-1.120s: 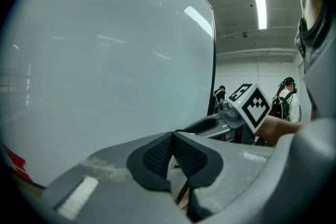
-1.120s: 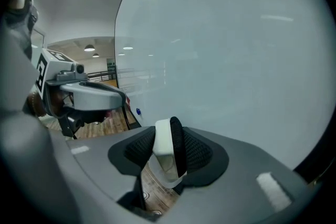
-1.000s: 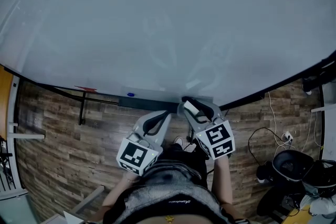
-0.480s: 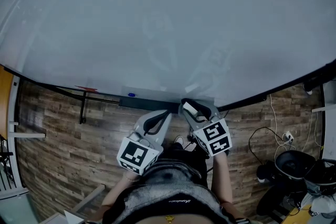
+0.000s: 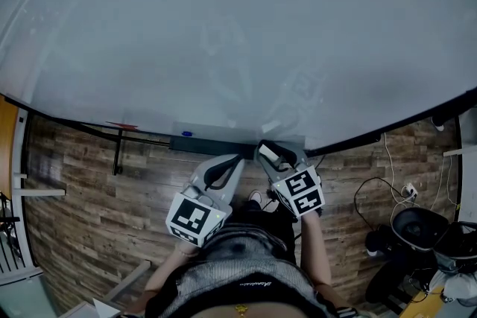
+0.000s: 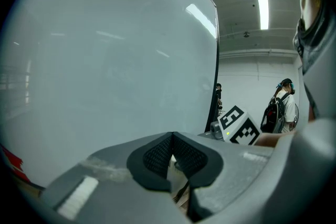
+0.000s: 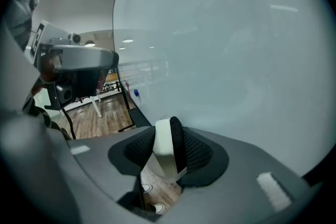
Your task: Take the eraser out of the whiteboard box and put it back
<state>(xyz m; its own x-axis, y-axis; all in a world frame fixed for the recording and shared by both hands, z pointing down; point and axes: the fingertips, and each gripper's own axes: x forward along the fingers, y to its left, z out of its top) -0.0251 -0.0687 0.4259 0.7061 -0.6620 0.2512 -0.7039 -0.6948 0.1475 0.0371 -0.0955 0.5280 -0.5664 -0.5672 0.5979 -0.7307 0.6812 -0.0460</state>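
Holding the eraser (image 7: 164, 150) clear of its seat, the right gripper (image 5: 277, 158) clamps it between both pads: the white body lies against one pad and the black felt layer against the other, with the piece standing on edge and projecting past the jaw tips. The eraser sits at the lower edge of the whiteboard (image 5: 238, 33), over the right end of the whiteboard box (image 5: 212, 138), the dark tray fixed along that edge. No view shows whether it touches the box. The left gripper (image 5: 220, 173) hovers just beside the right one, short of the box, with its pads brought together at the tips and nothing between them. A small blue item (image 5: 185, 134) rests near the left end of the box; its kind cannot be determined. Judged from its build, the eraser is light. The white backing is probably stiff and smooth, and the felt face is soft and yields slightly under pressure. The present hold, across the thickness near one end, appears adequate for so light a part, but the smooth backing may slide on the pad if the piece catches the box rim. For seating, it is advisable to present the long side parallel to the lower edge and to release only once the box supports the felt or the backing.
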